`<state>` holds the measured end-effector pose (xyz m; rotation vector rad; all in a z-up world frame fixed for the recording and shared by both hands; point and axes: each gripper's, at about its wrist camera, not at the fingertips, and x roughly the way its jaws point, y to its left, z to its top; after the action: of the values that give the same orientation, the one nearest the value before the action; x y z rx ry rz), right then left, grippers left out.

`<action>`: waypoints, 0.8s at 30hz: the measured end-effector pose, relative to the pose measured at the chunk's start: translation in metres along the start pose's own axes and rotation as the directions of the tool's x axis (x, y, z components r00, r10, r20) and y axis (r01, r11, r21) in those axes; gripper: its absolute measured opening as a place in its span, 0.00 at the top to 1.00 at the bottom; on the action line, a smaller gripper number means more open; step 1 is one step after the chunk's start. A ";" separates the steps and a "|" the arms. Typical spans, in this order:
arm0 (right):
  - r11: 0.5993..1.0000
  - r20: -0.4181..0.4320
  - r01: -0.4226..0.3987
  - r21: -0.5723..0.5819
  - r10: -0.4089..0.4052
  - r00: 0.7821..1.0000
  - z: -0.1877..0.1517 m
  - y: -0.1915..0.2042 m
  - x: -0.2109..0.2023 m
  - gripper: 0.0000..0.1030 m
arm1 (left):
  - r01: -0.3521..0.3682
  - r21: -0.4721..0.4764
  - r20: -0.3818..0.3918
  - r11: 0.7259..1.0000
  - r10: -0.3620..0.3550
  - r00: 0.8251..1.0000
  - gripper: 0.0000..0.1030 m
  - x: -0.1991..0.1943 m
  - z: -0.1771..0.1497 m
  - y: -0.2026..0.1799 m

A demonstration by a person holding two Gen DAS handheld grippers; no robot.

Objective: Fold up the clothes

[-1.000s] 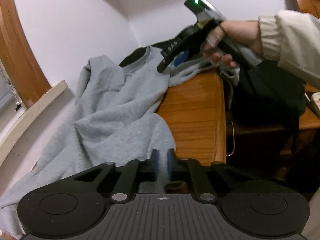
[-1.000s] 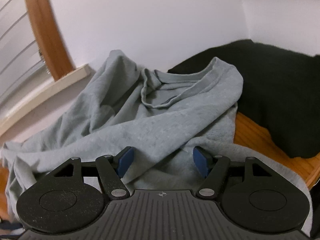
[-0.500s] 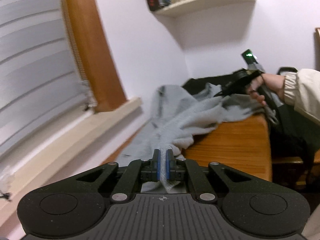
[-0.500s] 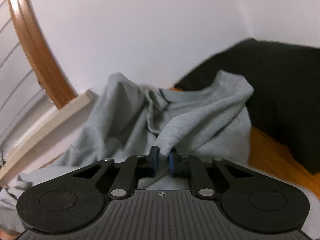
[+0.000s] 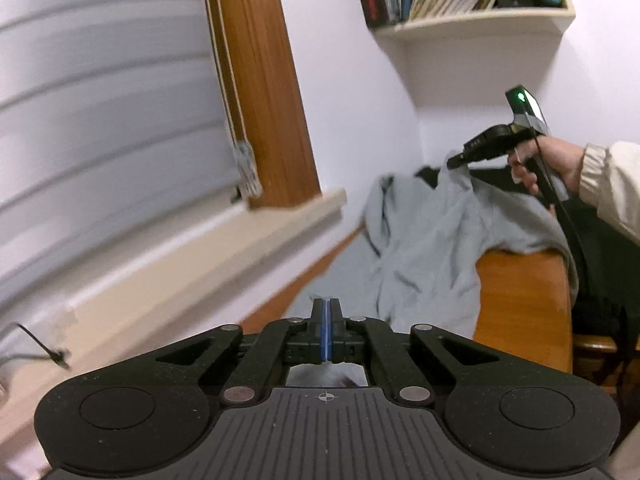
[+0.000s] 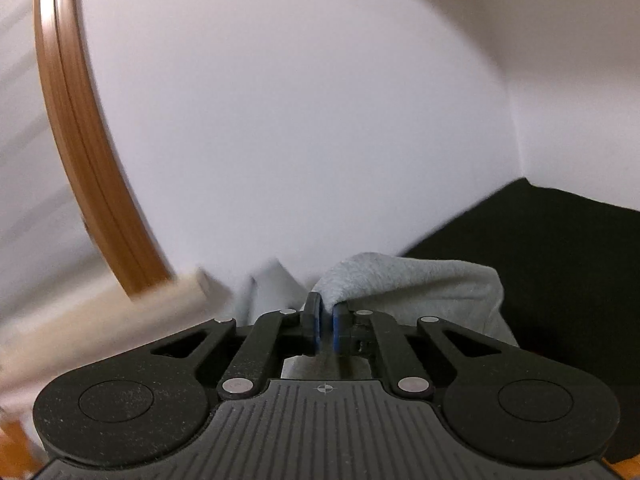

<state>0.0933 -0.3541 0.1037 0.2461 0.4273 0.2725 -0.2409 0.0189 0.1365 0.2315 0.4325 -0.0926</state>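
Observation:
A grey sweatshirt [image 5: 424,248] hangs stretched above a wooden table [image 5: 520,300]. My left gripper [image 5: 327,312] is shut on its near edge, a thin strip of cloth between the blue pads. In the left wrist view my right gripper [image 5: 454,162], held by a hand in a cream sleeve, lifts the far part of the garment. The right wrist view shows that gripper [image 6: 326,320] shut on a fold of the grey sweatshirt [image 6: 420,284], which bunches over the right finger.
A black garment [image 6: 552,264] lies behind the sweatshirt at the back right. A window with a wooden frame [image 5: 260,92], blinds and a pale sill [image 5: 200,248] runs along the left. A corner shelf [image 5: 472,20] with books hangs above. Dark bag [image 5: 600,272] at the table's right.
Both grippers have risen, lifting the sweatshirt off the table. The right gripper, open a second ago, closed on a fold half a second ago and keeps it. Views tilted upward.

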 end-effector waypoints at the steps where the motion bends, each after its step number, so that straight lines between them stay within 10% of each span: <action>1: 1.000 -0.016 0.006 -0.024 -0.006 1.000 -0.004 0.000 -0.001 0.85 | 0.007 -0.003 -0.013 1.000 -0.007 1.000 0.96 0.007 -0.002 -0.003; 3: 0.997 -0.047 0.017 -0.072 -0.020 0.999 -0.011 -0.001 -0.003 0.59 | 0.020 -0.007 -0.033 1.000 -0.020 0.999 0.85 0.021 -0.006 -0.010; 7: 0.985 -0.108 0.034 -0.168 -0.053 0.993 -0.026 -0.003 -0.007 0.48 | 0.051 0.033 -0.044 0.998 -0.050 0.998 0.53 0.039 -0.010 -0.028; 14: 0.951 -0.216 0.004 -0.310 -0.074 0.974 -0.063 -0.007 -0.024 0.43 | 0.083 0.167 -0.066 0.982 -0.073 0.995 0.37 0.062 -0.015 -0.077; 21: 0.936 -0.299 -0.133 -0.326 0.031 0.954 -0.105 0.006 -0.043 0.44 | 0.100 0.226 -0.113 0.969 -0.076 0.991 0.41 0.103 -0.017 -0.091; 24: 0.924 -0.324 -0.141 -0.356 0.020 0.946 -0.109 0.011 -0.041 0.48 | 0.116 0.208 -0.144 0.971 -0.087 0.986 0.67 0.117 -0.020 -0.080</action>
<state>0.0071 -0.3371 0.0267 -0.1610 0.6719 0.4727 -0.1544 -0.0586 0.0526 0.4317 0.5692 -0.2264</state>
